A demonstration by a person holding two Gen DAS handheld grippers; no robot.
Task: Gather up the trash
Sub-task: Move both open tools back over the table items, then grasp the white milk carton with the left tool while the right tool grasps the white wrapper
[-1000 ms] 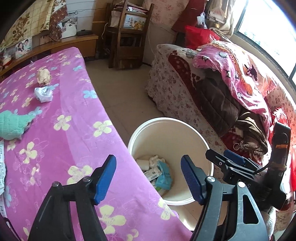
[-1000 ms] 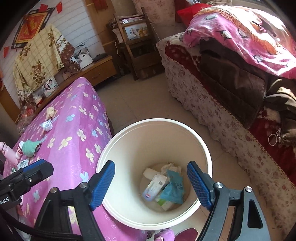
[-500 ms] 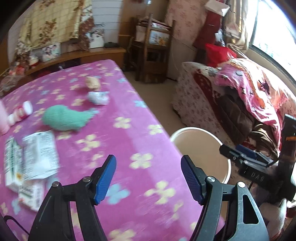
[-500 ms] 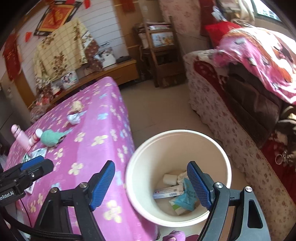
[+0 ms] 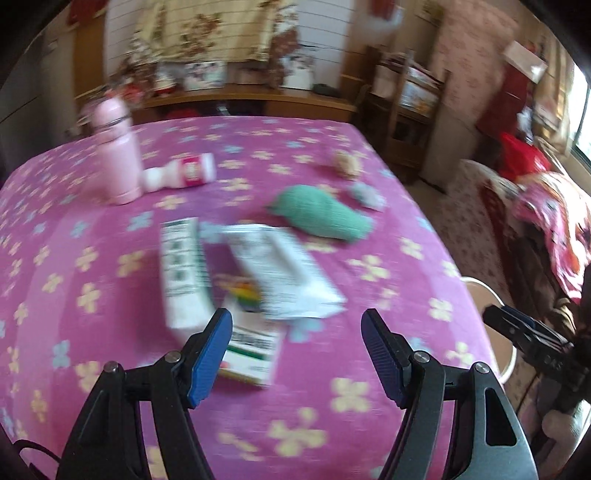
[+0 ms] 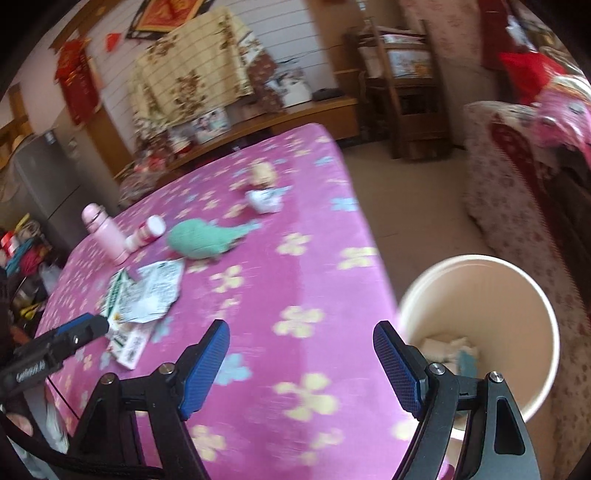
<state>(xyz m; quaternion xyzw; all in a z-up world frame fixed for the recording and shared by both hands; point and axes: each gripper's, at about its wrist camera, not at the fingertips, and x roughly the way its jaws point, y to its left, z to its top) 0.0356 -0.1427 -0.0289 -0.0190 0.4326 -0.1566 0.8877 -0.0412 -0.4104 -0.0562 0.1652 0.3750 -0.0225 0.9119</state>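
The worktop [image 5: 332, 424] wears a magenta cloth with yellow and blue flowers. At eleven o'clock stands a pale pink bottle [image 5: 116, 155]; at one, a mint-green knit [image 5: 321, 218]. The bin [image 6: 517, 295] is cream.

a lived-in home is shown: a floral-covered table [image 5: 332, 406], a blanket-draped sofa [image 6: 517, 192], a wooden chair [image 6: 402, 92], wall hangings [image 6: 162, 14].

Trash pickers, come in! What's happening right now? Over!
Left gripper open, empty. Right gripper open, empty. Wrappers and boxes on the pink bed; bucket beside it, some trash inside. Nothing blocking.
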